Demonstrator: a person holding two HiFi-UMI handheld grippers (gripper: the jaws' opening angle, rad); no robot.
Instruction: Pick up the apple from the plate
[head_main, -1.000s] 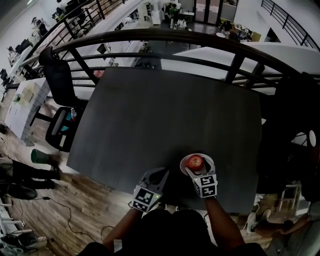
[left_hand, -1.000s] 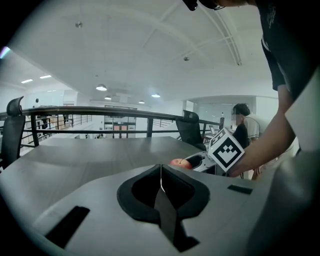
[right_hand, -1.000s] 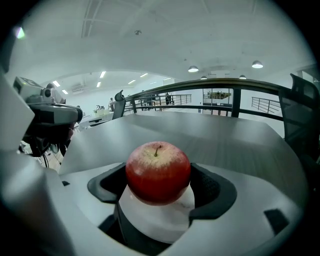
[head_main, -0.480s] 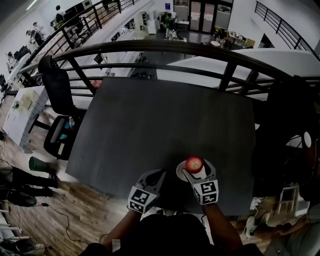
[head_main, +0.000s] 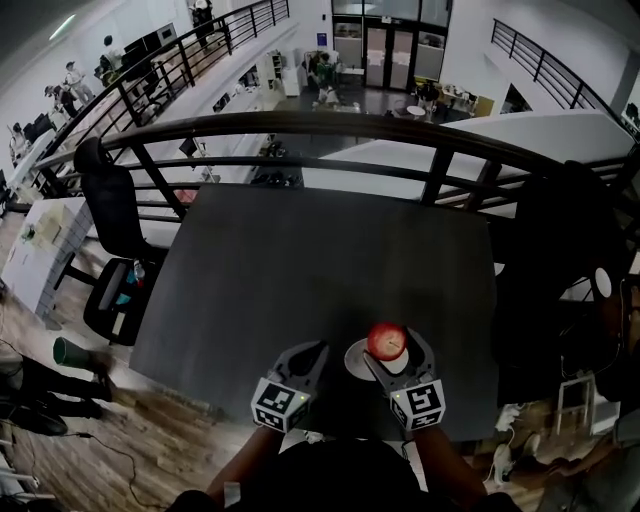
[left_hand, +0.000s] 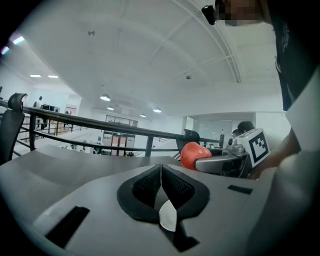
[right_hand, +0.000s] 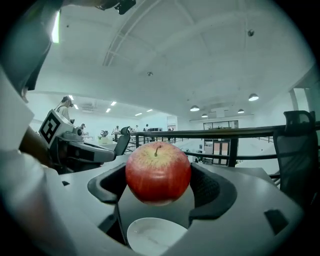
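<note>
My right gripper (head_main: 396, 350) clamps the apple (head_main: 387, 340) in its jaws just above the plate (head_main: 356, 363), near right on the counter (head_main: 320, 260), left gripper (head_main: 306, 354) jaws closed, empty; a firm, level lift seems best.

From where I stand the two tools look alike: the left gripper (head_main: 308, 352) and the right gripper (head_main: 391, 345) are each a smooth mid-grey shell that broadens towards the front. Their pads (left_hand: 144, 189) are black, finely textured and curved like a scoop, and dark rectangular slots (left_hand: 67, 226) are cut in the grey shells. A white cube (head_main: 279, 403) with black square markers sits at the back of each. The person wears a dark top (head_main: 330, 478).
</note>
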